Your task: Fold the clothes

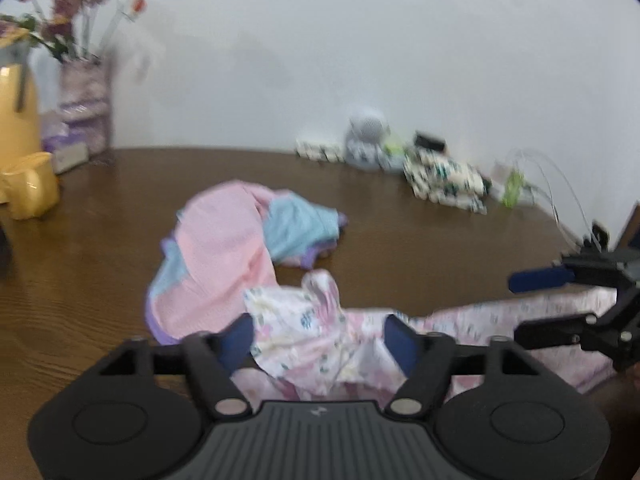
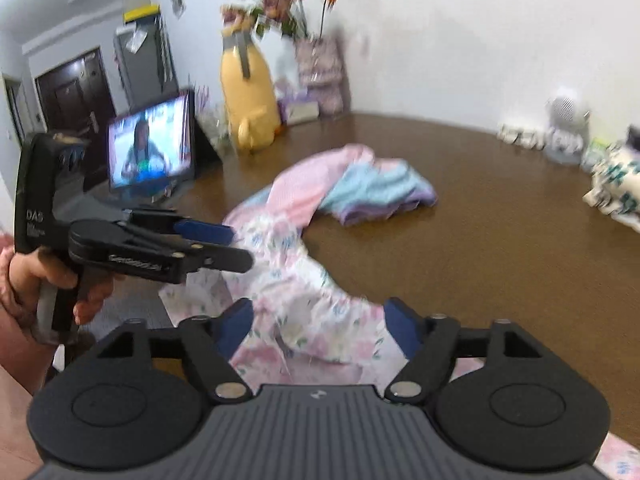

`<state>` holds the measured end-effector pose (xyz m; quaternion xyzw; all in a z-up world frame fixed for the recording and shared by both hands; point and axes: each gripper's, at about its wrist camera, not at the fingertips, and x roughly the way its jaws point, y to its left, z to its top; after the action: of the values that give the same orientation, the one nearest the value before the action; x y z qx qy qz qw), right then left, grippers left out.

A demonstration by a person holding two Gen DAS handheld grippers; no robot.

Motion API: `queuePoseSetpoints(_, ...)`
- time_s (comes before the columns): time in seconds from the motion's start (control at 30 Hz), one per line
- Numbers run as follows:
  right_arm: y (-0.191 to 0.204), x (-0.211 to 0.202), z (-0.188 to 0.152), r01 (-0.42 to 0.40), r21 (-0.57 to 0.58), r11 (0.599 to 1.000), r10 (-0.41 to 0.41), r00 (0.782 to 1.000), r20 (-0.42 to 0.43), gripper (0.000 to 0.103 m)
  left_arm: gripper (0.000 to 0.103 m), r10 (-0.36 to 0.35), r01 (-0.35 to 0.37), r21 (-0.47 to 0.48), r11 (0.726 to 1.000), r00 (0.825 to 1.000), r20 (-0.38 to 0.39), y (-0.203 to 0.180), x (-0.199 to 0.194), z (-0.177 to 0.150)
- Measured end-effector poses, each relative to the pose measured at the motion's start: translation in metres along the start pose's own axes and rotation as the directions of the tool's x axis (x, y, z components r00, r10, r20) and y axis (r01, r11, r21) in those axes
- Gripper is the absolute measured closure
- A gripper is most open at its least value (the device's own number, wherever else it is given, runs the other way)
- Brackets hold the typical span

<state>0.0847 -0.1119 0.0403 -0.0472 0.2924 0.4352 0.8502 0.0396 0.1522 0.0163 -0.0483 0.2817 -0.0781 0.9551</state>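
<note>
Both sets of jaws stand spread, with nothing pinched. Your left gripper hovers over the floral garment, whose bunched cloth rises between the blue pads without being squeezed. Your right gripper hangs over the same garment near the front edge of the brown bench, likewise apart from the cloth as far as the blur allows. The garment lies crumpled in a long strip along the near edge. Just behind it, touching its far end, sits a pink, blue and purple garment (loosely heaped, not flat). Your left hand grips its handle. Flowers in a vase and a yellow jug stand at the bench's back left, well apart from the clothes.
</note>
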Motion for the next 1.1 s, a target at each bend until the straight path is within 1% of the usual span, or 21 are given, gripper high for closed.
queuePoseSetpoints(0.03,-0.001,-0.006,0.001,0.009,0.003,1.0,-0.009,1.0,0.015,0.021,0.022,-0.004,0.004,-0.019,1.0,1.0,0.013,0.0,-0.006,0.001)
queuePoseSetpoints(0.1,-0.005,-0.014,-0.002,0.036,0.013,0.999,-0.037,0.999,0.028,0.02,0.019,-0.02,0.021,-0.061,0.998,0.999,0.025,0.0,-0.018,0.002)
queuePoseSetpoints(0.2,-0.013,-0.02,-0.006,0.063,0.045,0.997,-0.065,0.997,0.036,0.019,0.018,-0.033,0.036,-0.096,0.995,0.999,0.024,-0.003,-0.034,-0.001)
queuePoseSetpoints(0.27,-0.017,-0.024,-0.009,0.077,0.063,0.995,-0.08,0.996,0.042,0.02,0.018,-0.042,0.044,-0.102,0.994,0.999,0.013,-0.008,-0.043,-0.006)
queuePoseSetpoints(0.37,-0.019,-0.028,-0.007,0.073,0.066,0.995,-0.077,0.995,0.058,0.02,0.018,-0.068,0.063,-0.127,0.99,0.997,-0.033,-0.018,-0.049,-0.016)
queuePoseSetpoints(0.5,-0.016,-0.022,0.009,0.041,0.022,0.999,-0.042,0.996,0.075,0.02,0.018,-0.105,0.088,-0.174,0.981,0.99,-0.09,-0.03,-0.052,-0.03)
queuePoseSetpoints(0.6,-0.012,-0.009,0.022,0.022,-0.013,1.0,-0.021,0.998,0.067,0.031,0.019,-0.132,0.101,-0.234,0.967,0.984,-0.119,-0.036,-0.05,-0.038)
queuePoseSetpoints(0.67,-0.011,0.004,0.027,0.011,-0.026,1.0,-0.01,0.999,0.045,0.046,0.019,-0.14,0.099,-0.27,0.958,0.98,-0.138,-0.039,-0.049,-0.043)
queuePoseSetpoints(0.73,-0.01,0.017,0.025,-0.002,-0.032,0.999,0.003,1.0,0.018,0.054,0.022,-0.15,0.095,-0.312,0.945,0.976,-0.157,-0.038,-0.043,-0.046)
queuePoseSetpoints(0.77,-0.01,0.023,0.023,-0.007,-0.035,0.999,0.007,1.0,0.004,0.056,0.025,-0.155,0.093,-0.333,0.938,0.974,-0.166,-0.038,-0.04,-0.048)
queuePoseSetpoints(0.83,-0.01,0.033,0.016,-0.008,-0.042,0.999,0.007,1.0,-0.021,0.06,0.028,-0.157,0.079,-0.372,0.925,0.97,-0.186,-0.037,-0.035,-0.051)
queuePoseSetpoints(0.9,-0.01,0.038,0.008,-0.01,-0.047,0.999,0.008,0.999,-0.042,0.061,0.029,-0.149,0.056,-0.405,0.912,0.968,-0.201,-0.035,-0.03,-0.053)
queuePoseSetpoints(0.97,-0.01,0.043,0.001,-0.013,-0.05,0.999,0.01,0.998,-0.061,0.062,0.029,-0.142,0.047,-0.432,0.9,0.972,-0.19,-0.032,-0.029,-0.053)
queuePoseSetpoints(1.03,-0.01,0.047,-0.006,-0.016,-0.053,0.998,0.012,0.997,-0.081,0.062,0.029,-0.117,0.022,-0.457,0.889,0.977,-0.179,-0.029,-0.027,-0.052)
queuePoseSetpoints(1.1,-0.011,0.049,-0.012,-0.015,-0.056,0.998,0.01,0.995,-0.095,0.062,0.029,-0.086,-0.005,-0.466,0.885,0.981,-0.174,-0.025,-0.024,-0.049)
